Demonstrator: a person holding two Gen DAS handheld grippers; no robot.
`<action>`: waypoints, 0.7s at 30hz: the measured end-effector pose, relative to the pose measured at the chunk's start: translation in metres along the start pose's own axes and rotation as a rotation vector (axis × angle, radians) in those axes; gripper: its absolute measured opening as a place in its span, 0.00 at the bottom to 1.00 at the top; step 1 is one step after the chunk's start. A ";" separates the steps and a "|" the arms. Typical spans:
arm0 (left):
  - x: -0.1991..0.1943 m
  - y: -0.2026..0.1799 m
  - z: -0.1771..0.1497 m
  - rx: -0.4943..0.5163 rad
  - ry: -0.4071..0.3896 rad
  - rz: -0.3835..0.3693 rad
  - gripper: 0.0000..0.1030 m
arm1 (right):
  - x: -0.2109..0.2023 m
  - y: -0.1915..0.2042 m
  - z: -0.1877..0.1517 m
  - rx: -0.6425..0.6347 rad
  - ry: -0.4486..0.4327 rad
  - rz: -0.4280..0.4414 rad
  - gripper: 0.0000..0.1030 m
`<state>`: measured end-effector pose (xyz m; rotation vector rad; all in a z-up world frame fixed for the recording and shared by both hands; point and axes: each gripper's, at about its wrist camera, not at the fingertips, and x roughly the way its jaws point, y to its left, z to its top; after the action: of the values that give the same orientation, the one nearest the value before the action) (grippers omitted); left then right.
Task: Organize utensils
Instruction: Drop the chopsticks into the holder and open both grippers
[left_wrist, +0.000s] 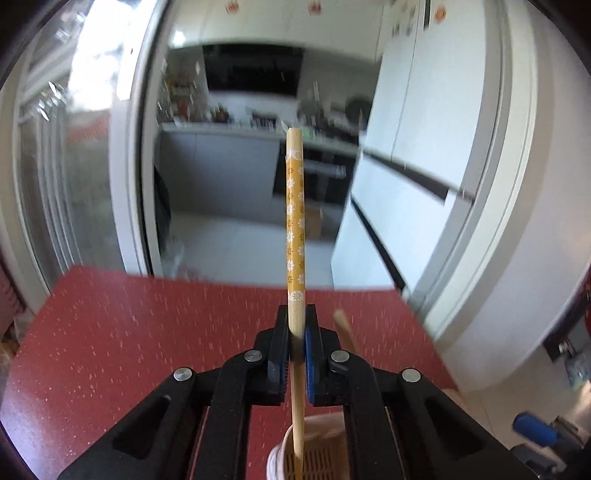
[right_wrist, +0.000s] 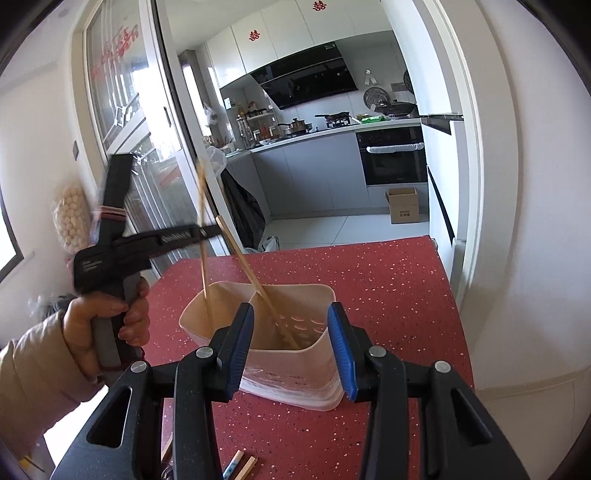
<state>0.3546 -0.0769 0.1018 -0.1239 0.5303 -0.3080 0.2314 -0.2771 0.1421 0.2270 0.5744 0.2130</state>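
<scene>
My left gripper (left_wrist: 297, 314) is shut on a wooden chopstick (left_wrist: 295, 206) with an orange flowered upper half. It stands upright, its thin end dipping into the white utensil holder (left_wrist: 277, 454) below. In the right wrist view that chopstick (right_wrist: 202, 206) is blurred in the left gripper (right_wrist: 201, 232), which a hand holds at the left. A second chopstick (right_wrist: 255, 280) leans inside the white holder (right_wrist: 295, 369). My right gripper (right_wrist: 291, 308) straddles the holder, and its blue pads (right_wrist: 240, 347) press on both side walls.
The holder stands on a red speckled table (right_wrist: 388, 277). Two more chopsticks (right_wrist: 240, 467) lie at the table's near edge. Beyond the far edge are a kitchen doorway, a sliding glass door on the left and a white wall on the right.
</scene>
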 end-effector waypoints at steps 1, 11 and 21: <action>-0.003 -0.002 -0.002 -0.001 -0.018 0.004 0.35 | 0.000 -0.001 -0.001 0.002 0.002 -0.001 0.44; -0.010 -0.005 -0.034 0.030 0.001 0.081 0.36 | -0.004 0.002 -0.008 -0.004 0.020 -0.011 0.44; -0.034 -0.002 -0.042 0.042 -0.010 0.119 0.80 | -0.011 0.004 -0.014 0.022 0.038 0.001 0.47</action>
<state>0.3043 -0.0689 0.0823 -0.0533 0.5192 -0.2024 0.2140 -0.2746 0.1380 0.2446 0.6145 0.2126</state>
